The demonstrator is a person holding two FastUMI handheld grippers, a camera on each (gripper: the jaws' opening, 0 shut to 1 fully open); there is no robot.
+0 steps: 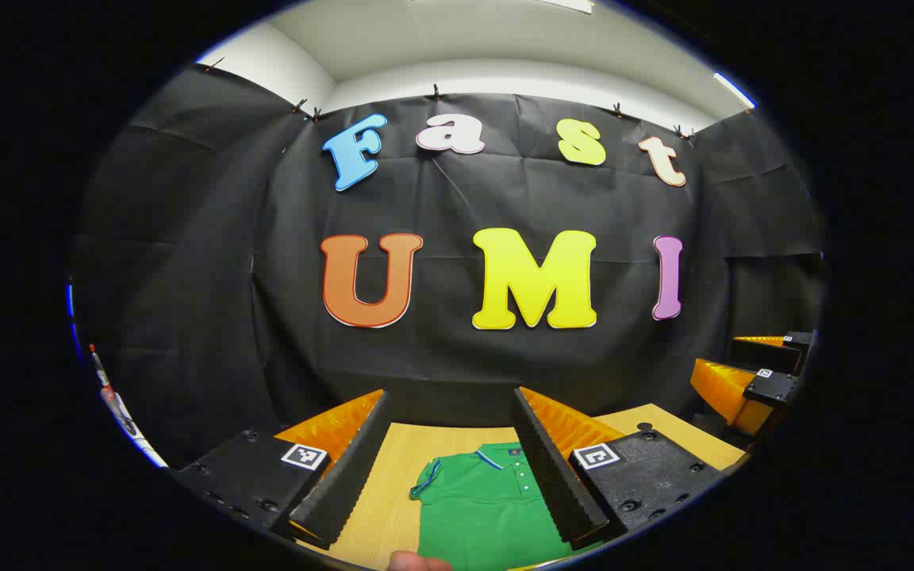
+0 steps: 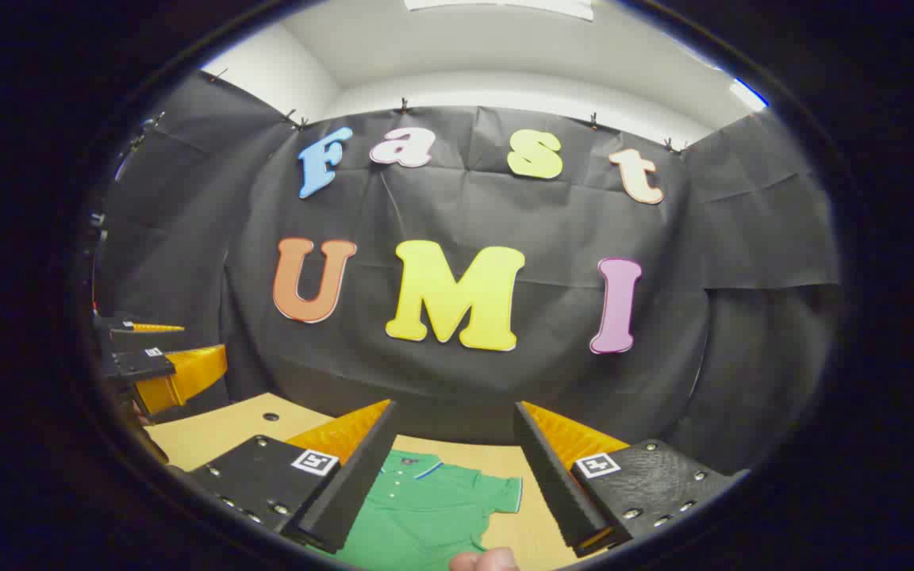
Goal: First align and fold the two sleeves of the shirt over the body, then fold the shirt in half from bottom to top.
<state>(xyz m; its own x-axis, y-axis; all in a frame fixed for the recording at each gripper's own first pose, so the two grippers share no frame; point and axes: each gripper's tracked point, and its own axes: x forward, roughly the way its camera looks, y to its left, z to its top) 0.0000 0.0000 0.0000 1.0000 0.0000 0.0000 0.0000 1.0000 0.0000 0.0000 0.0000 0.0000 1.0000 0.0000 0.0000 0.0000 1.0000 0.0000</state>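
Both grippers are held up above the table (image 1: 393,476), level and pointing toward the black cloth wall (image 1: 457,365), side by side and well apart; a fingertip of the person (image 1: 417,561) shows at the bottom edge of the left gripper view, and another fingertip (image 2: 485,560) at the bottom edge of the right gripper view.

The green shirt (image 1: 489,507) lies flat on the light wooden table, collar toward the wall, buttons down the front placket, a thin blue stripe along the collar and the sleeve cuffs; one short sleeve (image 1: 428,480) is spread out to the side in the left gripper view, the other sleeve (image 2: 501,492) likewise in the right gripper view; neither is folded over the body.

The left gripper (image 1: 452,464) has its jaws spread wide, released, holding nothing and above the shirt without touching it; the right gripper (image 2: 454,472) is equally wide apart and empty, clear of the cloth; each gripper appears at the edge of the other's view.
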